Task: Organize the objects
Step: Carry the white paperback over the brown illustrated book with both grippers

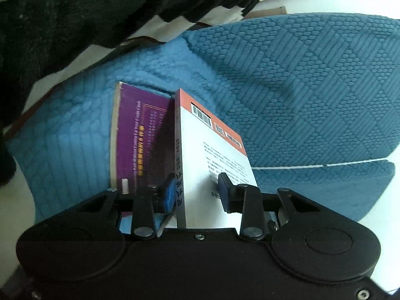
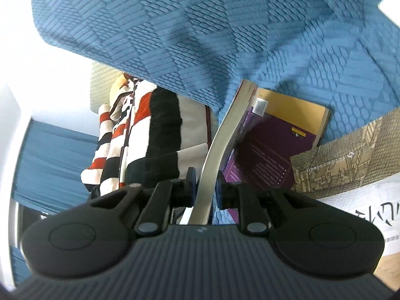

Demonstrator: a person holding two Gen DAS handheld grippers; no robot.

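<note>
Your left claw (image 1: 197,192) has its blue pads (image 1: 226,191) on either side of a white-and-orange book (image 1: 212,155) standing on edge, the left pad against the spine side and the right pad on the back cover, so it is clamped on that book; a purple book (image 1: 142,137) leans just left of it on the blue quilted bedcover (image 1: 300,87). Your right claw (image 2: 205,187) is pinched on the page edge of a purple-covered book (image 2: 225,135), while another purple and yellow book (image 2: 280,137) lies just right of it beside a patterned cardboard box (image 2: 345,157), with a striped garment (image 2: 150,137) to the left.
</note>
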